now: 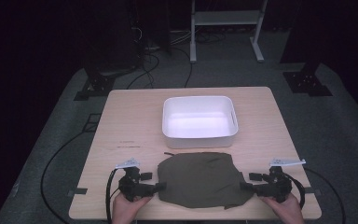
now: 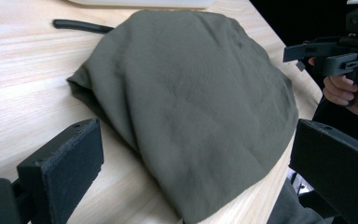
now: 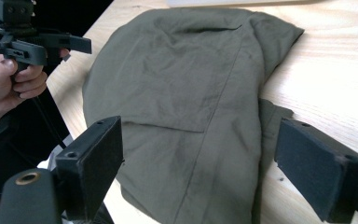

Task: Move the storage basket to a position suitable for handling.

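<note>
White bin [image 1: 199, 136] at worktop [image 1: 130, 121] centre, nothing inside. Olive cloth [image 1: 199, 178] lies flat just in front of it, near edge. L gripper [image 1: 161, 186] & R gripper [image 1: 243, 185] flank cloth, fingers spread wide, gripping nothing.

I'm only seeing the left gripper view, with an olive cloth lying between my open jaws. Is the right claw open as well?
Observer: Yes. The right claw is open, its jaws either side of the olive cloth and not pinching it.
Operator: What's that white edge beyond the cloth?
Observer: A white tub, and it's empty.
Operator: Any detail on the cloth's far side?
Observer: The right gripper view shows a stitched, pocket-like panel there.
</note>
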